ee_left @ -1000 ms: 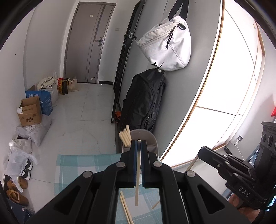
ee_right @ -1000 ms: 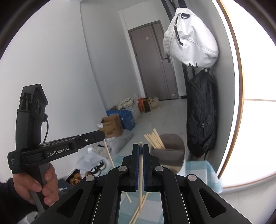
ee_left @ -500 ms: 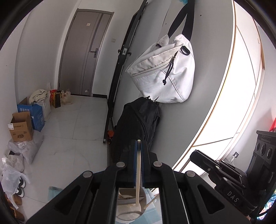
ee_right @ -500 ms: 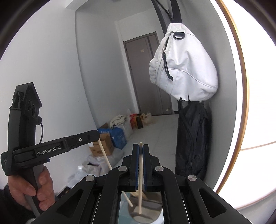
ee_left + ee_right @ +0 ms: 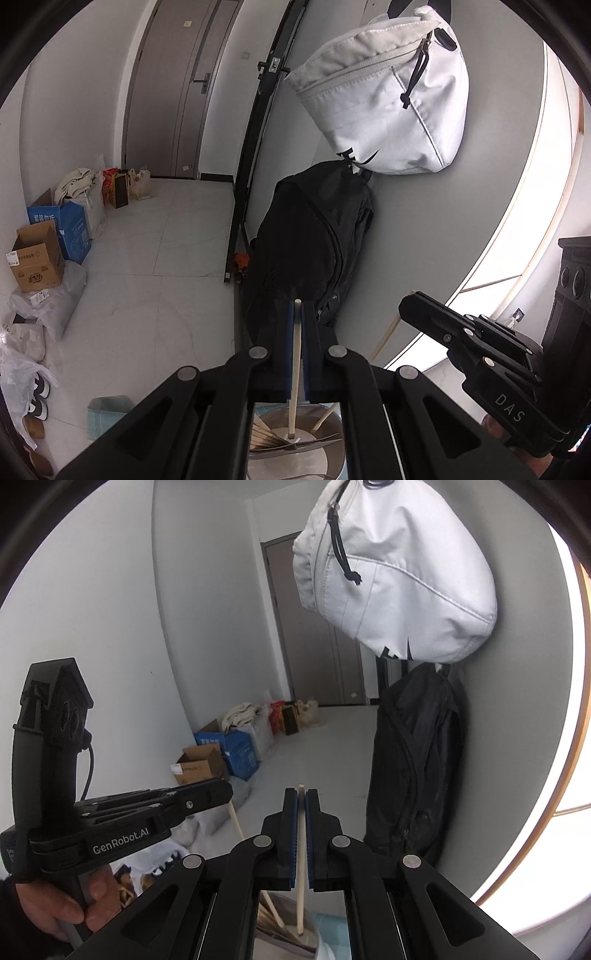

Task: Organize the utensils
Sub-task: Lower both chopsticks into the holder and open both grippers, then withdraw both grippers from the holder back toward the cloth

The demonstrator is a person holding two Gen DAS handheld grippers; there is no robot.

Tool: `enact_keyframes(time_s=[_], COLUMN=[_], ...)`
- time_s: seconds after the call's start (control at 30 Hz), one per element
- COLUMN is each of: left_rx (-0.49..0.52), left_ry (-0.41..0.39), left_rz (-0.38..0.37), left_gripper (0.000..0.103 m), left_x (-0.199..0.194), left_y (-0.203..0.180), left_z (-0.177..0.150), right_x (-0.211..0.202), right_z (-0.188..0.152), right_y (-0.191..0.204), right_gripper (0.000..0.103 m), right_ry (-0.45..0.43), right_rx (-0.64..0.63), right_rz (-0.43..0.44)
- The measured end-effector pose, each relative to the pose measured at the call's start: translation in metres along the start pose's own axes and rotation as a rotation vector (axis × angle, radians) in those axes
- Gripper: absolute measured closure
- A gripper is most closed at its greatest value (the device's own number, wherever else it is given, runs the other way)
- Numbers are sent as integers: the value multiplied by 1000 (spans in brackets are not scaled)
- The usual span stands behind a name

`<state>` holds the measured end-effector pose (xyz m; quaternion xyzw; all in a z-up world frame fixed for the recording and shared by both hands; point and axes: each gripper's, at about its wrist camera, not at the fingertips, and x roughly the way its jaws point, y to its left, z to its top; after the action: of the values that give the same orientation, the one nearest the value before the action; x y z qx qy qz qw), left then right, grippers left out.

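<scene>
My left gripper (image 5: 297,308) is shut on a pale wooden chopstick (image 5: 294,376) that hangs down with its lower tip inside a metal utensil cup (image 5: 334,448) holding several other chopsticks. My right gripper (image 5: 301,797) is shut on a second chopstick (image 5: 300,864), its lower end over the same cup (image 5: 291,939). The left gripper also shows in the right wrist view (image 5: 221,794), its chopstick (image 5: 236,821) slanting down toward the cup. The right gripper shows in the left wrist view (image 5: 410,301).
A white bag (image 5: 388,103) hangs on the grey wall above a black backpack (image 5: 310,236). Boxes and bags (image 5: 48,243) line the far left wall on the tiled floor. A blue checked cloth (image 5: 107,413) lies under the cup.
Both grippers have tilted and come down over the cup, so each chopstick's lower end now sits in or just above it. The cup is closer under both cameras.
</scene>
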<state>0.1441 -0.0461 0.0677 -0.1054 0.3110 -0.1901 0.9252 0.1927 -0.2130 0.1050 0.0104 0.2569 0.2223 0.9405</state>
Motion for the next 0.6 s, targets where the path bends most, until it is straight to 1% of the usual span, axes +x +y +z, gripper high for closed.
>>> enact_keyframes(time_s=[0.17, 0.2, 0.23, 0.3, 0.37, 0.43, 0.53, 0.6], left_rx=[-22, -25, -31, -35, -30, -26, -19, -13], left_ry=[42, 52, 65, 90, 116, 156, 208, 244], left_rz=[-29, -31, -40, -62, -66, -89, -136, -140], left_gripper=[103, 103, 103, 103, 103, 103, 103, 102], left_x=[6, 9, 9, 17, 19, 22, 25, 25], left_y=[8, 6, 8, 5, 5, 4, 3, 2], left_z=[-11, -8, -12, -5, -10, -15, -19, -19], right_x=[9, 12, 13, 17, 20, 23, 20, 17], right_z=[-13, -15, -17, -21, -26, -32, -37, -41], right_y=[-1, -2, -3, -4, -4, -4, -7, -11], right_gripper=[100, 100, 100, 100, 100, 99, 96, 96], right_ry=[30, 38, 43, 62, 83, 113, 122, 131], right_rx=[-8, -9, -7, 0, 2, 7, 33, 67], right_rz=[15, 19, 22, 40, 52, 79, 110, 111])
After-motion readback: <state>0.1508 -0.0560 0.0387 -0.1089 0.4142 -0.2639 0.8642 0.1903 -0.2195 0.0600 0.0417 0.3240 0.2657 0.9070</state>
